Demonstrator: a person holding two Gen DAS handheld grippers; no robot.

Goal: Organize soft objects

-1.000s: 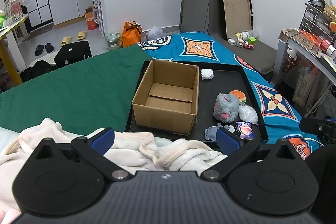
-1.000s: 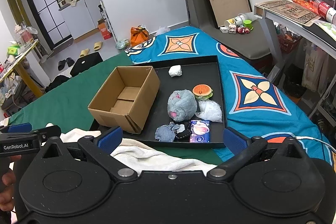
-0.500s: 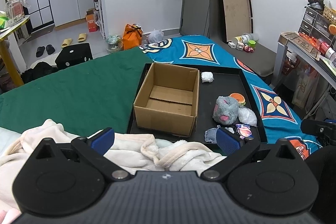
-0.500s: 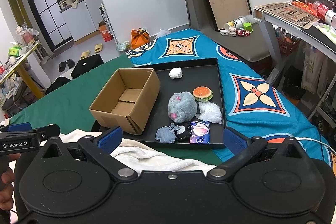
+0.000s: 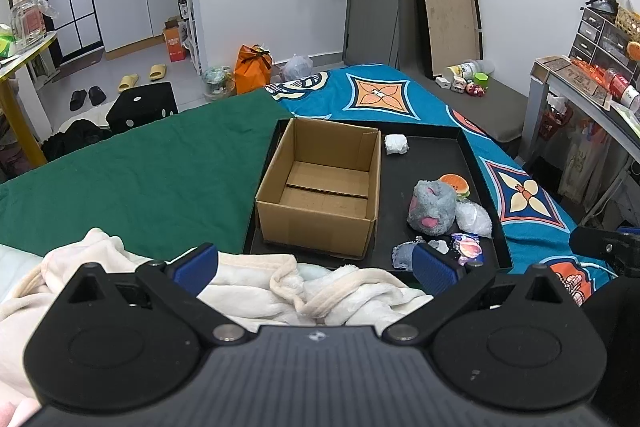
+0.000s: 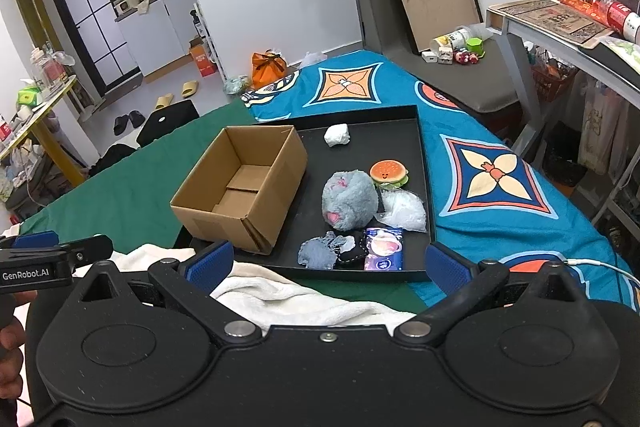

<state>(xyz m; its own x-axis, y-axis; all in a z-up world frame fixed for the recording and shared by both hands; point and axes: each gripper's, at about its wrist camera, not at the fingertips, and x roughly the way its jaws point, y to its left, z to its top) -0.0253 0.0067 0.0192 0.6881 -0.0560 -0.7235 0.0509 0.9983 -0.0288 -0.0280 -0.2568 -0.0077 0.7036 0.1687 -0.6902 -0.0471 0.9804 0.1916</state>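
An empty open cardboard box [image 5: 320, 187] [image 6: 244, 187] stands on the left of a black tray [image 5: 436, 155] [image 6: 400, 119]. On the tray lie a grey plush [image 5: 432, 205] [image 6: 350, 201], a burger toy [image 5: 456, 183] [image 6: 389, 171], a clear bag [image 5: 474, 219] [image 6: 402, 211], a white wad [image 5: 396, 145] [image 6: 337, 135], a grey-blue cloth [image 6: 318, 253], a dark pouch [image 6: 352, 251] and a purple packet [image 5: 466, 247] [image 6: 384, 249]. My left gripper [image 5: 314, 267] and right gripper [image 6: 326, 263] are both open and empty, held short of the tray over a cream blanket [image 5: 256, 287] [image 6: 288, 299].
The tray lies on a bed with a green cover [image 5: 140, 179] and a blue patterned cover [image 6: 492, 179]. A desk [image 6: 568, 31] stands at the right. A grey bench with small items [image 5: 480, 99] is behind. Floor clutter lies at far left.
Both grippers have drawn back and risen slightly, so the tray and box look a little farther off. Nothing on the tray has moved.
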